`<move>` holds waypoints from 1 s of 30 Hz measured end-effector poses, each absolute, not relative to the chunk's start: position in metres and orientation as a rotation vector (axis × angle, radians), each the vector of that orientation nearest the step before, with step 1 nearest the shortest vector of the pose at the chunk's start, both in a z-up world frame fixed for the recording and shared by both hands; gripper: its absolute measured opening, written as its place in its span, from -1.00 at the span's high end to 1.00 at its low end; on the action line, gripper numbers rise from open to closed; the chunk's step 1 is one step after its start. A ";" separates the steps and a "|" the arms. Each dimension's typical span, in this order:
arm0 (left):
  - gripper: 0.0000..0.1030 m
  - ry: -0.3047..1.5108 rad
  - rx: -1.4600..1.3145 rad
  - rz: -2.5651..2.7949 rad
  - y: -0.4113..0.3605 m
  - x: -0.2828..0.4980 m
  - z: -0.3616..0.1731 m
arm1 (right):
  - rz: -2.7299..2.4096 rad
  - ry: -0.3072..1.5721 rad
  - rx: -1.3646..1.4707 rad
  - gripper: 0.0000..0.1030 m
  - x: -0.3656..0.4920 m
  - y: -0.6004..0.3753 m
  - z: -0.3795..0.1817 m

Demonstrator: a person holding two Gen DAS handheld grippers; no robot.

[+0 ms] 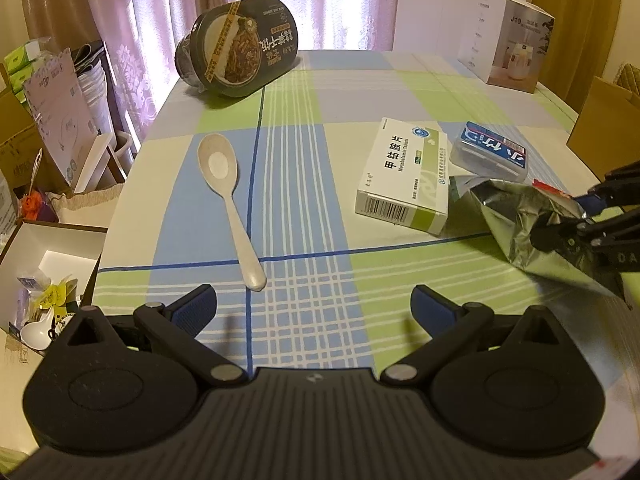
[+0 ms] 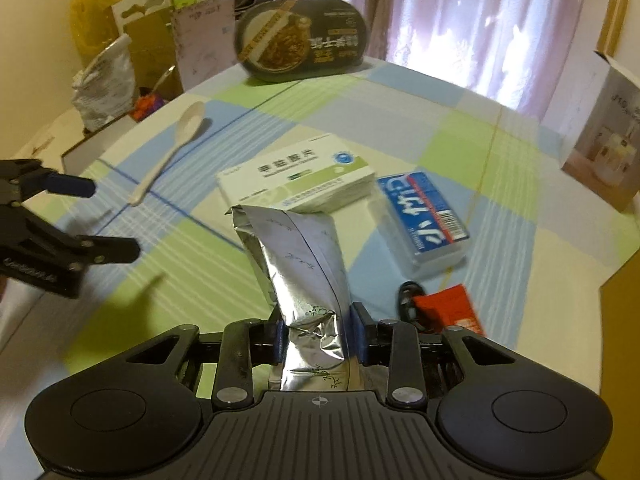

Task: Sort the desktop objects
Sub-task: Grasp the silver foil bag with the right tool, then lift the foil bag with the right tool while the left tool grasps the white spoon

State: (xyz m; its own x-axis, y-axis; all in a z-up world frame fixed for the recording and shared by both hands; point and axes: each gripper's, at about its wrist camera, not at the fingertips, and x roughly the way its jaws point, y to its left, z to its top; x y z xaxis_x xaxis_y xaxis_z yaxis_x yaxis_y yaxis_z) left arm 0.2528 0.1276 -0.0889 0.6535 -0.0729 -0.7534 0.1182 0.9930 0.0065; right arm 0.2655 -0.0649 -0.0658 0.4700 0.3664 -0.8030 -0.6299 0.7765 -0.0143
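2 boxes (image 2: 298, 178) beyond foil pouch (image 2: 304, 264), right claw (image 2: 319, 338) clamped

You see a table (image 1: 304, 208) with a checked cloth. On it lie a spoon (image 1: 224, 184), a medicine box (image 1: 404, 176), a blue-topped clear box (image 1: 490, 154) and a tipped dark food bowl (image 1: 236, 46).

Between the spread fingers of the left hand-held gripper (image 1: 314, 306) lay bare table (image 1: 304, 208), open straight ahead as far as the dark food bowl (image 1: 236, 46) tipped at the far edge. A spoon (image 1: 230, 196) lay just left of that lane, its handle end near the left fingertip. To the right, a medicine box (image 1: 404, 176) and a blue-labelled case (image 1: 490, 152) blocked the way, with the foil pouch (image 1: 520, 224) and the right hand-held gripper (image 1: 576, 220) beyond them.
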 end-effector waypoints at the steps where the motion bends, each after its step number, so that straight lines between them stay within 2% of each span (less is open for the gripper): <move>1: -0.97 0.853 0.057 -0.108 0.128 0.253 -0.090 | 0.633 0.892 -0.346 0.42 0.263 -0.061 -0.066; 5: -0.97 0.857 0.057 -0.109 0.129 0.252 -0.092 | 0.668 0.906 -0.392 0.25 0.263 -0.052 -0.065; 14: -0.97 0.860 0.076 -0.112 0.128 0.253 -0.094 | 0.682 0.989 -0.512 0.04 0.274 -0.040 -0.079; 22: -0.97 0.862 0.081 -0.121 0.129 0.255 -0.095 | 0.714 1.038 -0.579 0.03 0.281 -0.033 -0.085; 24: -0.97 0.866 0.085 -0.119 0.129 0.255 -0.096 | 0.719 1.037 -0.592 0.16 0.281 -0.032 -0.084; 30: -0.97 0.868 0.083 -0.109 0.133 0.257 -0.097 | 0.708 0.979 -0.592 0.24 0.273 -0.030 -0.081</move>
State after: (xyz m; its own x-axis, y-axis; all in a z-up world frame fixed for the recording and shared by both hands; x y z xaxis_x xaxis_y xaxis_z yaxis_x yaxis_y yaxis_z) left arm 0.2565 0.1326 -0.0970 0.6410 -0.0615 -0.7651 0.1293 0.9912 0.0286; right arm 0.2727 -0.0299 -0.0814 0.3735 0.2646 -0.8891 -0.7617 0.6346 -0.1312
